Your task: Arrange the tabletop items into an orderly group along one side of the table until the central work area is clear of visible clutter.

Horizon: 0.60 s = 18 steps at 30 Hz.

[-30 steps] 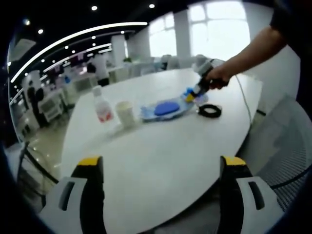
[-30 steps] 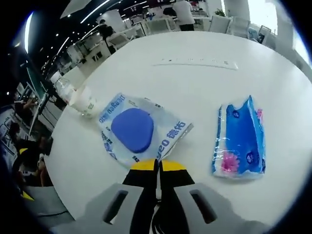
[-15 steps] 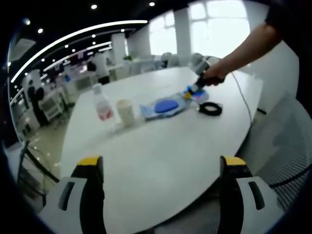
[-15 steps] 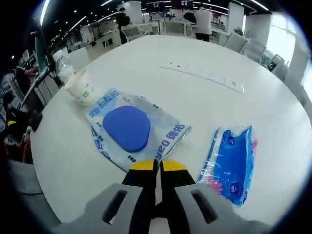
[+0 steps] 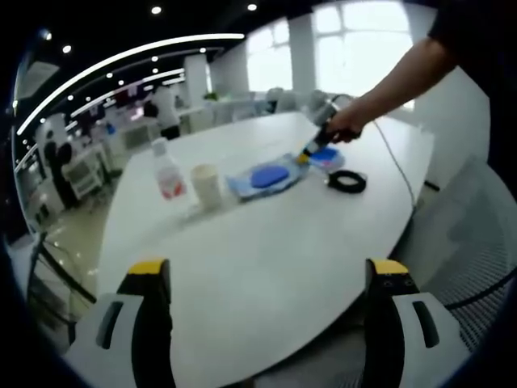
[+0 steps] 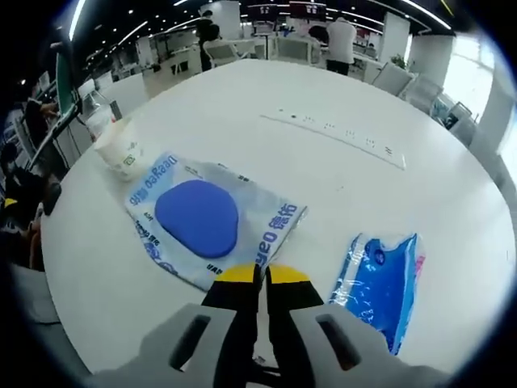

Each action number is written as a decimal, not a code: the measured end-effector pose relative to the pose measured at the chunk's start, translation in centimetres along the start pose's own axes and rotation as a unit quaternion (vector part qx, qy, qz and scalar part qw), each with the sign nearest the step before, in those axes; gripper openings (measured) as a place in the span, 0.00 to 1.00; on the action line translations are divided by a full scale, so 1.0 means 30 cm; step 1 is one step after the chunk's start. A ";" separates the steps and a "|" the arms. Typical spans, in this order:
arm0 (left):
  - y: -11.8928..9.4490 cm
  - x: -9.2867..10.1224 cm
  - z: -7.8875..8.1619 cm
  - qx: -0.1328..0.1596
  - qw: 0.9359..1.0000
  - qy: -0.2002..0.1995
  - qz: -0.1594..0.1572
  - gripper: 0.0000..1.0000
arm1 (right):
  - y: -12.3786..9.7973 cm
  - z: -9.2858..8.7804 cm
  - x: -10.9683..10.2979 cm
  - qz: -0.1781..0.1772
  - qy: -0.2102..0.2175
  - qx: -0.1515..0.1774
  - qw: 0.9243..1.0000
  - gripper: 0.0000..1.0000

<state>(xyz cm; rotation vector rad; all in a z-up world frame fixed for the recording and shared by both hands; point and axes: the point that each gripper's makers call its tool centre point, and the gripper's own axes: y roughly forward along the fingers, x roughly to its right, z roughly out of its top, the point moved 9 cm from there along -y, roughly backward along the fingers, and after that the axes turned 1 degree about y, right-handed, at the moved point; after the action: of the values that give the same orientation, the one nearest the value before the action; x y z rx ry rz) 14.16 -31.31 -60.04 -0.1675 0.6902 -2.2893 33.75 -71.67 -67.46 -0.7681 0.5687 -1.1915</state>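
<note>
Your right gripper (image 6: 260, 277) rises from six o'clock with its yellow-tipped jaws pressed together, their tips at the near edge of the wet-wipe pack (image 6: 212, 227), a pale pouch with a blue oval lid; whether they pinch its edge you cannot tell. At four o'clock from the pack, apart from it, lies a blue tissue packet (image 6: 378, 285). At nine to ten o'clock a paper cup (image 6: 119, 152) stands just beside the pack's far corner, with a clear bottle (image 6: 98, 113) right behind it. A white power strip (image 6: 333, 139) lies toward one o'clock on the round white table (image 6: 242, 97). Chairs and standing people show at twelve o'clock
</note>
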 end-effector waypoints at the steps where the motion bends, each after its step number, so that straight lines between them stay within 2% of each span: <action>1: 0.000 0.000 -0.001 -0.001 1.000 0.000 0.000 0.97 | 0.004 0.002 -0.001 0.003 0.004 0.002 1.000 0.01; 6: 0.001 -0.001 -0.001 -0.001 1.000 -0.001 0.000 0.97 | -0.015 0.002 -0.043 0.001 0.003 0.004 1.000 0.02; 12: 0.002 -0.001 -0.001 -0.002 1.000 0.001 -0.001 0.97 | -0.047 -0.005 -0.063 -0.010 0.027 0.001 1.000 0.05; 18: 0.001 -0.001 -0.001 -0.001 1.000 0.003 0.001 0.97 | -0.164 -0.004 -0.121 -0.019 0.048 0.023 0.998 0.16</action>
<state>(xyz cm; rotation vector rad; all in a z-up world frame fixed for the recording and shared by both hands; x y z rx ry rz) 14.19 -31.30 -60.09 -0.1601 0.6966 -2.2875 29.67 -69.10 -63.70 -0.6879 0.6057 -1.2772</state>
